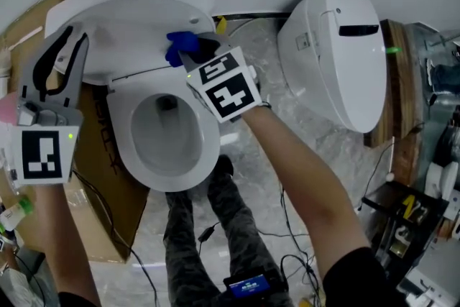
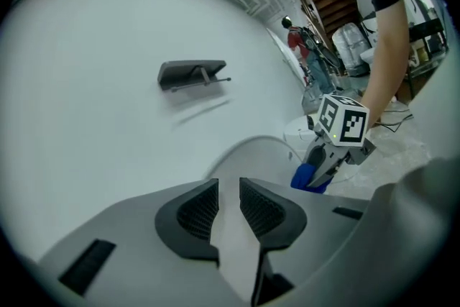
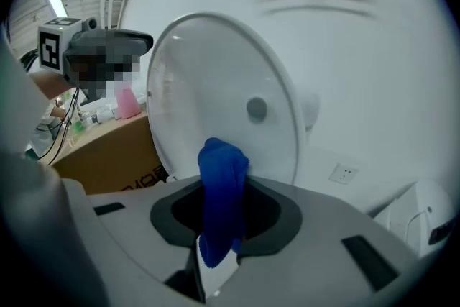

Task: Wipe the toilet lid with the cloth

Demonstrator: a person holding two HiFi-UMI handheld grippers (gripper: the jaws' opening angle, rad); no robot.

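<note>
**Three cameras closing in on one toilet (image 1: 205, 147)**

The head camera is looking steeply down from above, taking in the whole bowl and both arms. The left gripper (image 1: 72, 39) camera is peering along its jaws, hard against the raised lid (image 3: 215, 68), toward the wall. The right gripper (image 2: 320, 172) camera is facing the lid's underside from close by. All three are sharing lid and cloth (image 3: 221, 190), and each gripper camera is catching the other gripper.

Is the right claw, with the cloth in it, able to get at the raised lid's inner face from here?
Probably yes: the right claw grips the blue cloth and points straight at the lid, close by, with nothing between them.
</note>
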